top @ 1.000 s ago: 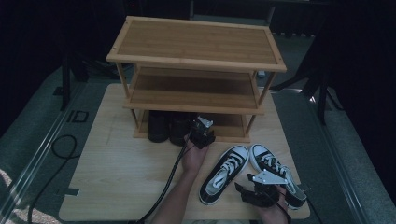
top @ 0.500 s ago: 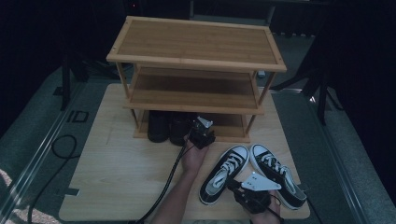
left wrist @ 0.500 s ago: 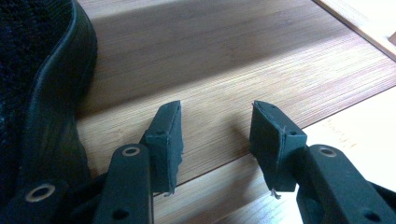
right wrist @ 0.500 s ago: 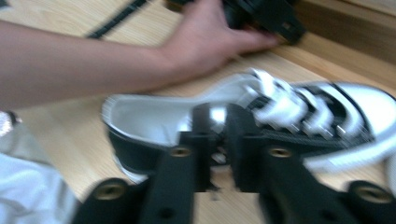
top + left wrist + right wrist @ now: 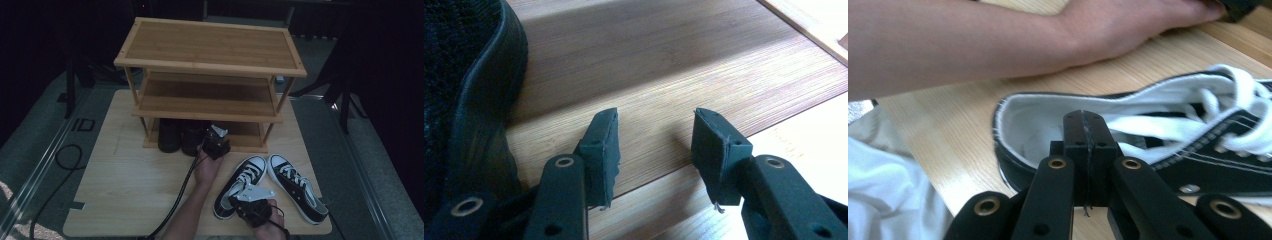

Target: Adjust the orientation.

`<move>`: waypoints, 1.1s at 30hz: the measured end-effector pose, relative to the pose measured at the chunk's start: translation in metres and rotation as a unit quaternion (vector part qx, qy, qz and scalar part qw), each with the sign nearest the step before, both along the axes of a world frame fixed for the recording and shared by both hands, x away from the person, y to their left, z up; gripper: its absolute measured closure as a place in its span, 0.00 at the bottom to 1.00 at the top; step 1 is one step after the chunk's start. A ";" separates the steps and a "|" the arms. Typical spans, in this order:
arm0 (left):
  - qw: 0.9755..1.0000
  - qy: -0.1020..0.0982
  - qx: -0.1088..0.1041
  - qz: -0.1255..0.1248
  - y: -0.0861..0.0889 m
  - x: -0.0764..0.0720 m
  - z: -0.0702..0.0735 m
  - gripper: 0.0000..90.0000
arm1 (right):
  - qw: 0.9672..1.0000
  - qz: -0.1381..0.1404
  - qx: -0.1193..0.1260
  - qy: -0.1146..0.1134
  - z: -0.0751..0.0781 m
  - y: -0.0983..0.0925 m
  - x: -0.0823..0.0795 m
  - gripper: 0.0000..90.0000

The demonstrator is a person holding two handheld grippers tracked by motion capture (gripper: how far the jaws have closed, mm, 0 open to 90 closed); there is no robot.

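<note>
Beside the right tool (image 5: 1086,150), jaws just closed together empty, left sneaker (image 5: 240,184) points toward the rack (image 5: 210,75).

The two black shoes (image 5: 181,135) on the bamboo rack's bottom shelf (image 5: 247,135) are half hidden under the middle shelf; their make stays too dark to tell.

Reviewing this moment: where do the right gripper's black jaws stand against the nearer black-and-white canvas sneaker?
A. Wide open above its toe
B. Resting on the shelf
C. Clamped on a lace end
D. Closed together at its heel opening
D: the right gripper shows its jaws pressed together at the heel opening of the black-and-white canvas sneaker.
</note>
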State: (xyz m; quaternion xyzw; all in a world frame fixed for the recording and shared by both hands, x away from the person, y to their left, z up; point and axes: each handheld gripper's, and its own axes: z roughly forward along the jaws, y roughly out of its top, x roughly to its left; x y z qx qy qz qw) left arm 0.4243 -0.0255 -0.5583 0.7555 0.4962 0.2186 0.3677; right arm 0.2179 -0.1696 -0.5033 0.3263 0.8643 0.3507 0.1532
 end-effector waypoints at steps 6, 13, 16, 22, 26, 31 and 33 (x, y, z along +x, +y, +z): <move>1.000 -0.001 -0.001 -0.001 0.000 0.000 0.000 0.60 | 1.000 -0.003 -0.018 0.003 0.003 -0.010 -0.001 1.00; 1.000 -0.001 -0.002 -0.001 0.000 0.000 0.000 0.60 | 0.999 -0.044 -0.022 -0.003 0.002 -0.036 -0.003 1.00; 1.000 -0.001 -0.002 -0.001 0.000 0.000 0.000 0.60 | 0.998 -0.058 -0.021 -0.002 0.002 -0.045 -0.002 1.00; 1.000 -0.001 -0.002 -0.001 0.000 0.000 0.000 0.60 | 0.996 -0.086 -0.015 -0.007 0.010 -0.063 0.000 1.00; 1.000 -0.001 -0.002 -0.001 0.000 0.000 0.000 0.60 | 0.994 -0.106 0.005 -0.012 0.019 -0.071 0.000 0.93; 1.000 -0.001 -0.002 0.000 0.000 0.000 0.000 0.60 | 0.994 -0.109 -0.001 0.020 0.015 -0.066 0.010 0.84; 1.000 -0.001 -0.002 -0.001 0.000 0.000 0.000 0.60 | 0.993 -0.113 -0.014 0.031 0.012 -0.064 0.015 0.84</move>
